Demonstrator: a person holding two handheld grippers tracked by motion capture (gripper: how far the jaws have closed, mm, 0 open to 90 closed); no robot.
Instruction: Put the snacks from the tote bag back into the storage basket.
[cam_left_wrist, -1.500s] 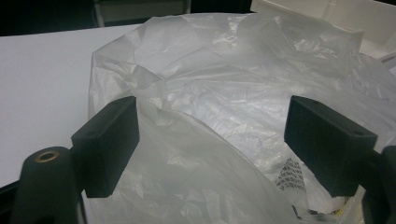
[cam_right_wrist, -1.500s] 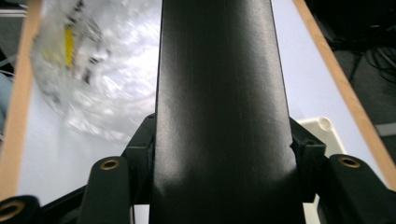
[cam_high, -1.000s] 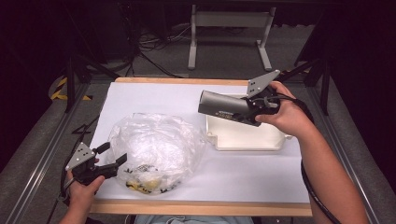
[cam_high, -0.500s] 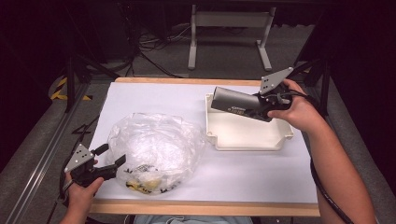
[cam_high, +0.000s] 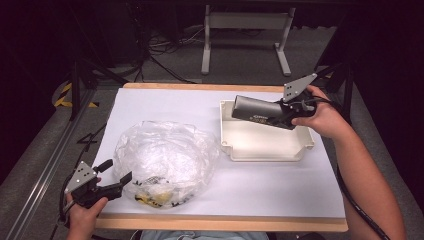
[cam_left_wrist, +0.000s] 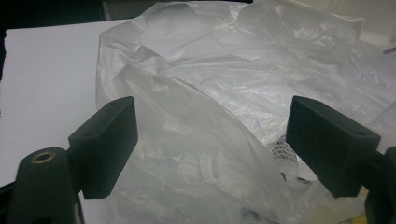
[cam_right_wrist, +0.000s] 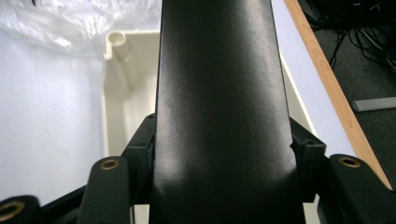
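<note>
Since a second ago the dark tube (cam_high: 260, 111) in my right hand-held gripper (cam_high: 292, 111) has drifted over toward the right and a bit lower, and it now hangs level over the back of the cream tray (cam_high: 265, 152). Both jaws are clamped on one end of it, so the long end sticks out toward the bag. It looks stiff, smooth and probably slippery, and held by the end it could twist; a grip nearer the middle would feel safer to me. Lightish, I'd guess.

Over on my left, the plastic bag (cam_high: 165, 160) sits crumpled on the white surface (cam_high: 165, 107), well apart from the tray. My left hand-held gripper (cam_high: 117, 172) is open at the bag's near edge, film between the jaws but not pinched.
</note>
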